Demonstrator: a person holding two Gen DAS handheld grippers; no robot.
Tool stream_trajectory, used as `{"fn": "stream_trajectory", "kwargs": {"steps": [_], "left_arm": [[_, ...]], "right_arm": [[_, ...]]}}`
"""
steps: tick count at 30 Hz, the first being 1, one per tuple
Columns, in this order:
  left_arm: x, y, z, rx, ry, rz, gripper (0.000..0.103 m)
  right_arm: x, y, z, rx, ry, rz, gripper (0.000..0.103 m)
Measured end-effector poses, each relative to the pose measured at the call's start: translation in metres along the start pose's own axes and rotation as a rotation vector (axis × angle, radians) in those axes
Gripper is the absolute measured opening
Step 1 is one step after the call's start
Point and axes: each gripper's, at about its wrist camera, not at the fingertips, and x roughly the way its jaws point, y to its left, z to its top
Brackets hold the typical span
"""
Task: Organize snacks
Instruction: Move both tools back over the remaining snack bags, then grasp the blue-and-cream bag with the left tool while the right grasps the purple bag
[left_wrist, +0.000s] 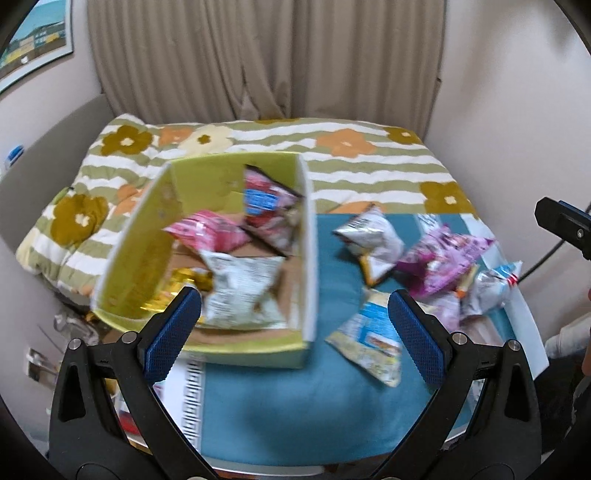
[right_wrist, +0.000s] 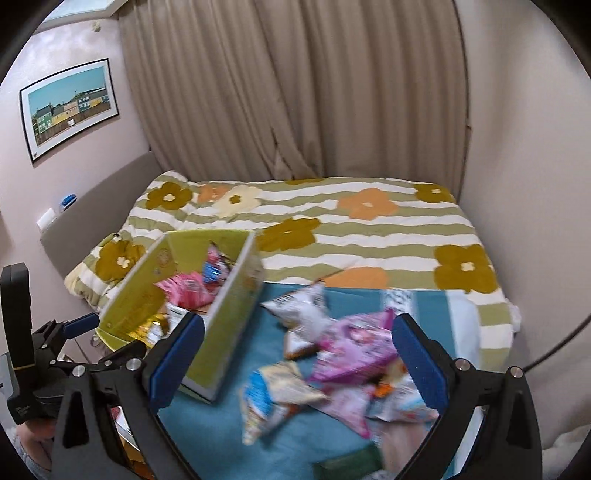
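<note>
Both tongs, left (left_wrist: 293, 325) and right (right_wrist: 297, 350), gape wide, empty. Next I grab the packet (left_wrist: 369, 341) at two o'clock for the box (left_wrist: 147, 236).

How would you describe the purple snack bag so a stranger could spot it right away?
Start at the green box on the blue cloth. To its right lies a loose pile of snack bags, and the purple bag sits in its middle, right of the silver bag. It is the only purple-pink one outside the box.
</note>
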Motion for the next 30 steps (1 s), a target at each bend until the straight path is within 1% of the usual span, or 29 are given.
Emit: {"fn": "stream_trajectory", "kwargs": {"steps": [6,9,13,18,19,25,26,30], "left_arm": [[0.016,-0.052,-0.015,0.044,0.032,-0.055,0.101],[0.027,-0.074,-0.021,0.067,0.04,-0.061,0.101],[0.046,-0.097,-0.033,0.1,0.052,-0.058,0.101],[0.073,-0.111,-0.044,0.121,0.08,-0.043,0.101],[0.079,-0.113,-0.046,0.131,0.101,-0.042,0.101],[0.11,-0.124,-0.055,0.177,0.109,-0.016,0.101],[0.114,-0.125,-0.057,0.179,0.129,-0.01,0.101],[0.13,-0.126,-0.062,0.194,0.144,-0.004,0.101]], "right_arm": [[-0.014,-0.044,-0.019,0.029,0.005,-0.021,0.101],[-0.014,-0.065,-0.028,0.034,0.014,-0.033,0.101],[-0.004,-0.087,-0.041,0.042,0.03,-0.034,0.101],[0.018,-0.104,-0.049,0.047,0.06,-0.017,0.101],[0.025,-0.107,-0.05,0.048,0.063,-0.008,0.101],[0.062,-0.113,-0.046,0.061,0.079,0.052,0.101],[0.069,-0.114,-0.045,0.064,0.079,0.059,0.101],[0.088,-0.115,-0.047,0.063,0.088,0.077,0.101]]}}
